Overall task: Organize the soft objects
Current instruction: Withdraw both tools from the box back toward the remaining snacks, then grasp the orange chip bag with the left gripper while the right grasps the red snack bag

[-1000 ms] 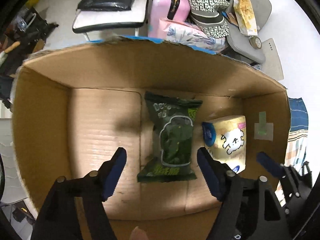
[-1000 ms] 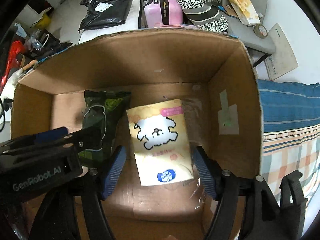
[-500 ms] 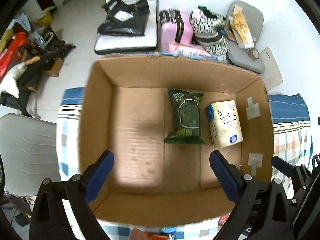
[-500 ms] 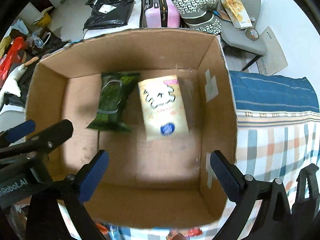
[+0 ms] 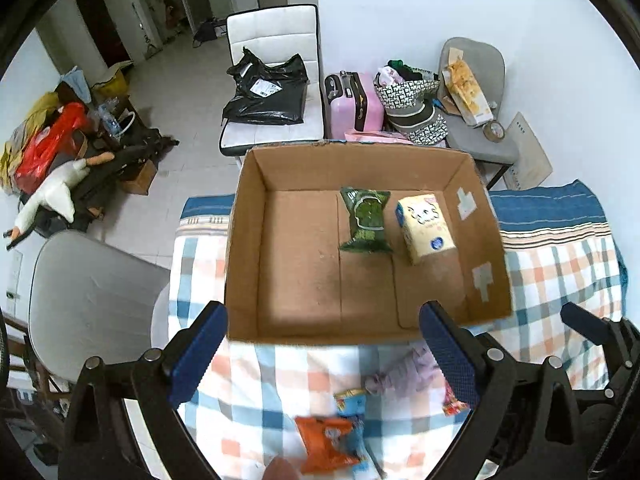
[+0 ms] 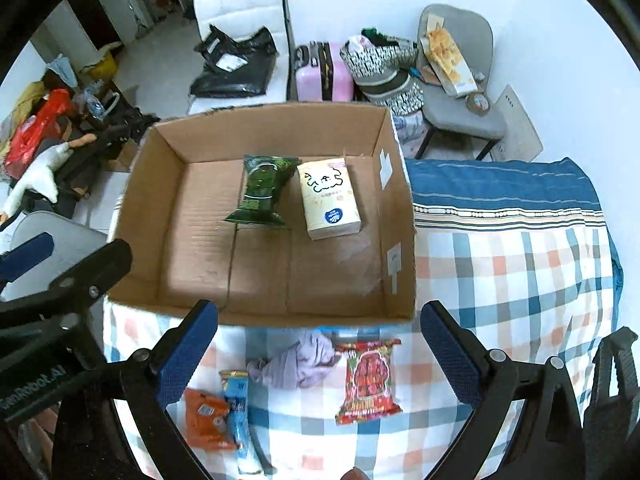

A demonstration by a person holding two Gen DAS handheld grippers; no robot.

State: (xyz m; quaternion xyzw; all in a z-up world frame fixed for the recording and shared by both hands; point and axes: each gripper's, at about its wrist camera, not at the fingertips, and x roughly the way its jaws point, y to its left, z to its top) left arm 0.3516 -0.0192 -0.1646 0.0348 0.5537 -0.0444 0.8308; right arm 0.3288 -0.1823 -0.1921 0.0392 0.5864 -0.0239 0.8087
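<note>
A cardboard box (image 5: pixel 244 240) (image 6: pixel 400 208) stands on a checked cloth. In it lie a green packet (image 5: pixel 366 220) (image 6: pixel 262 190) and a cream tissue pack (image 5: pixel 426 226) (image 6: pixel 330 196), side by side. On the cloth in front of the box lie a red packet (image 6: pixel 368 380), a lilac cloth (image 6: pixel 300 364) (image 5: pixel 400 372), an orange packet (image 6: pixel 206 420) (image 5: pixel 328 444) and a blue packet (image 6: pixel 240 412) (image 5: pixel 352 400). My left gripper (image 5: pixel 324 356) and right gripper (image 6: pixel 320 356) are both open and empty, held above the cloth in front of the box.
The checked cloth (image 6: pixel 520 280) covers a raised surface. A grey chair (image 5: pixel 88 300) stands at its left. Beyond the box stand a white chair with a black bag (image 5: pixel 268 96), a pink suitcase (image 5: pixel 354 104) and a grey chair with clutter (image 5: pixel 472 92).
Both grippers have pulled up and back out of the box, open and empty. The green packet and tissue pack stay in the box. The loose items on the cloth have come into view.
</note>
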